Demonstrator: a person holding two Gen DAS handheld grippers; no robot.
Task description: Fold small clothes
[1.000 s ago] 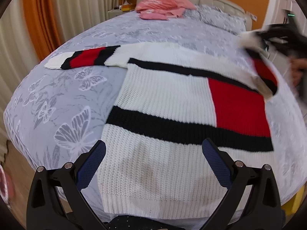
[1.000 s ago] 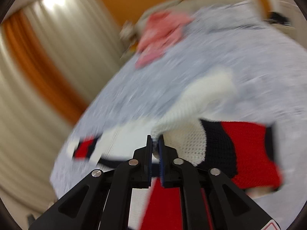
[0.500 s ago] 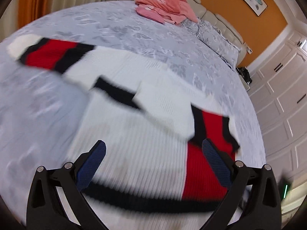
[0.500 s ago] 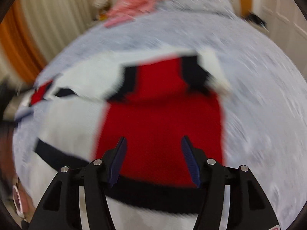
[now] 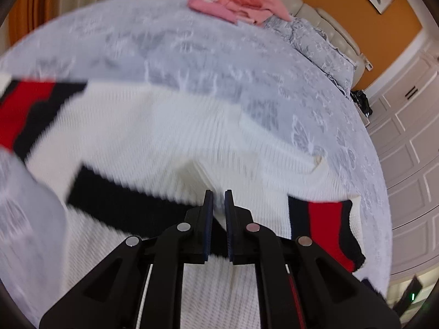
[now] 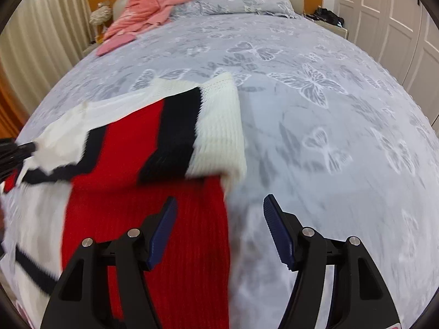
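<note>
A white knit sweater (image 5: 164, 137) with black and red blocks lies flat on the bed. Its left sleeve (image 5: 30, 109) stretches out to the left. Its right sleeve (image 6: 192, 134) is folded in across the red chest panel (image 6: 148, 235); it also shows in the left wrist view (image 5: 326, 227). My left gripper (image 5: 218, 200) is nearly shut low over the sweater's upper middle; a thin gap shows white knit, and I cannot tell if it pinches it. My right gripper (image 6: 219, 213) is open and empty over the sweater's right edge.
The bed has a grey butterfly-print cover (image 6: 315, 87). Pink clothes (image 6: 148, 8) lie by the headboard, next to grey pillows (image 6: 241, 0). White wardrobe doors (image 6: 397, 22) stand to the right, curtains (image 6: 41, 41) to the left.
My right gripper let go of the right sleeve, which now lies folded over the chest, and drew back open. My left gripper moved forward over the sweater and closed.
</note>
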